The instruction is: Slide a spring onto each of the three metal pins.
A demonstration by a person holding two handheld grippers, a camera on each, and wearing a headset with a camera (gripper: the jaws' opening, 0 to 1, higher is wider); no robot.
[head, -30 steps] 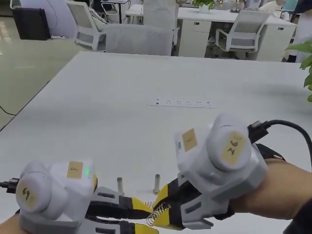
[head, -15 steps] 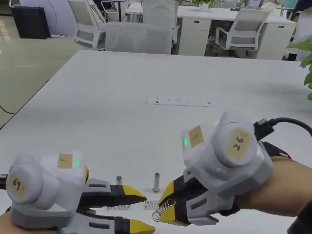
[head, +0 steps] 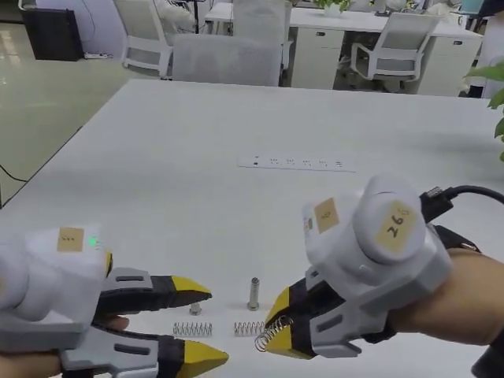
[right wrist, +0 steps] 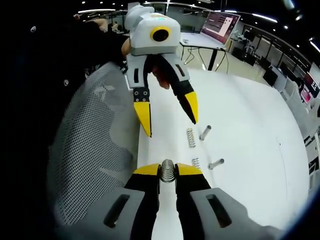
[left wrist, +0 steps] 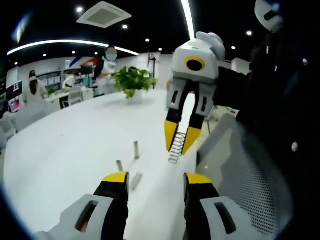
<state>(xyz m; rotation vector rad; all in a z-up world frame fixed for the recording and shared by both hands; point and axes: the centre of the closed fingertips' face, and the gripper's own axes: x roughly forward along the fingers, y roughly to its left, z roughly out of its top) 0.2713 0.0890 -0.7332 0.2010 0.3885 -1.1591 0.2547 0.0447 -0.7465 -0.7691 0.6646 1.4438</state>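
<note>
White office table, chairs behind. So the left gripper has backed off toward 9 o'clock, jaws wide apart, holding nothing. Two loose springs lie flat, with bare pins at their 12 o'clock. The right gripper stays pinched on a spring, so I'd guess threading comes next.

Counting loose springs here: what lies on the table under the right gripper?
A loose spring lies on the table just beside the right gripper, which clamps a held spring. Anything beneath its body is covered.
</note>
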